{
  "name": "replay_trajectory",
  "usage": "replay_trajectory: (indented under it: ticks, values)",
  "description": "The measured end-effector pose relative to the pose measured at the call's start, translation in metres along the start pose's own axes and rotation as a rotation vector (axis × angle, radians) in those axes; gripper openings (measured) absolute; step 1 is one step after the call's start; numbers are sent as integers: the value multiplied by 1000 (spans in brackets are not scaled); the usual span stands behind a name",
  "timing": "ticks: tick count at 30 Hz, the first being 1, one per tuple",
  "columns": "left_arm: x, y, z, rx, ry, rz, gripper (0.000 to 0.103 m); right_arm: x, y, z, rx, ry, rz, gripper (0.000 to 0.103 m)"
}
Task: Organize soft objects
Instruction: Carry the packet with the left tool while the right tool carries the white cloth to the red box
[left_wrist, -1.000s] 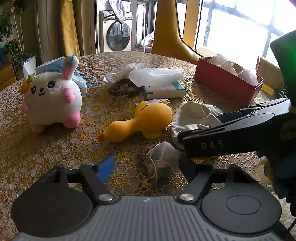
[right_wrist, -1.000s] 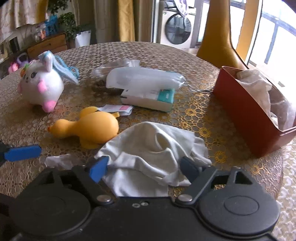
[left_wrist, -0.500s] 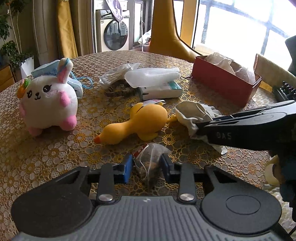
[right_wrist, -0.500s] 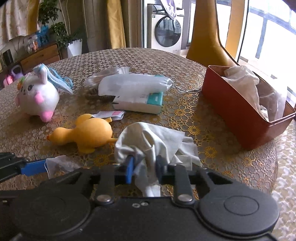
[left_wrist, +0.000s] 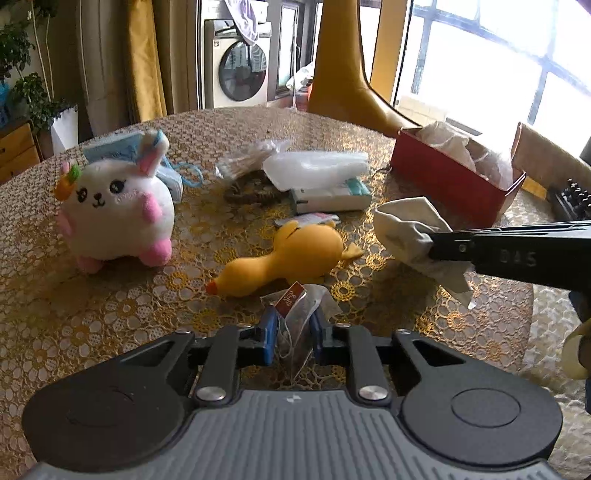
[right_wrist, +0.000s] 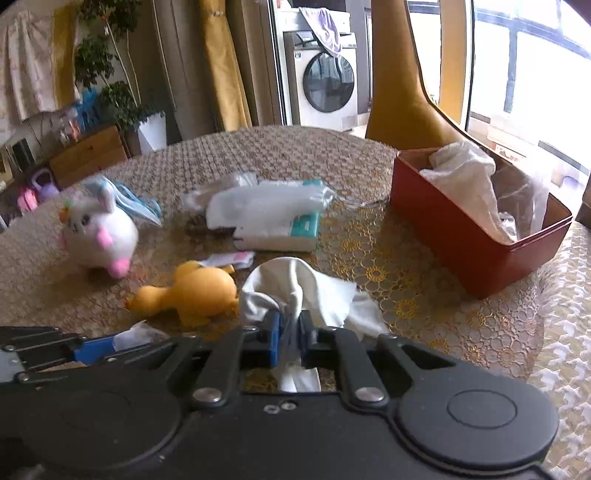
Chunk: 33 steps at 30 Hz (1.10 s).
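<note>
White cloth (right_wrist: 295, 288) was pinched in right gripper (right_wrist: 290, 334), just closed; red box (right_wrist: 476, 236) lay ahead-right, nearer this hand. Left gripper (left_wrist: 293, 334), jaws just closed, clamped tea bag (left_wrist: 299, 314).

Left tongs (left_wrist: 292, 329): angled down, jaws just closing, pinching a mesh sachet (left_wrist: 295, 321) | Right tongs (right_wrist: 289, 334): angled down, jaws clamped tight on white cloth (right_wrist: 295, 284)

Pinched in the right hand-held gripper (right_wrist: 290, 334) is a soft, matt white cloth (right_wrist: 295, 284); the left hand-held gripper (left_wrist: 291, 328), matt black plastic, clamps a translucent mesh tea bag (left_wrist: 299, 314). Beyond them lie a smooth rubbery yellow duck (left_wrist: 291, 254), a fuzzy plush rabbit (left_wrist: 118, 210) and a glossy lace-patterned counter (left_wrist: 110, 314).
</note>
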<state>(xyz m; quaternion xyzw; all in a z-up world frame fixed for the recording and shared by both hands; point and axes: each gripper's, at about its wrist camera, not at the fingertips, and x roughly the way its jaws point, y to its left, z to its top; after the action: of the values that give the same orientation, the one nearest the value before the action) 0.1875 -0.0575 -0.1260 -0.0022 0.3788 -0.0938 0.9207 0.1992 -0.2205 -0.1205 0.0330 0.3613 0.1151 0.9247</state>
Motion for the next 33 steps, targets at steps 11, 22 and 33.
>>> replay_trajectory:
  ticks: [11,22,33]
  values:
    - [-33,2,11,-46,-38,-27,15,-53,-1,12,8,-93,71,9]
    - [-73,-10,36,-21,-85,-59,15,-105,-6,25,-31,-162,123,9]
    - [-91,-37,74,40,-130,-109,15,-143,-31,55,-60,-273,108,9]
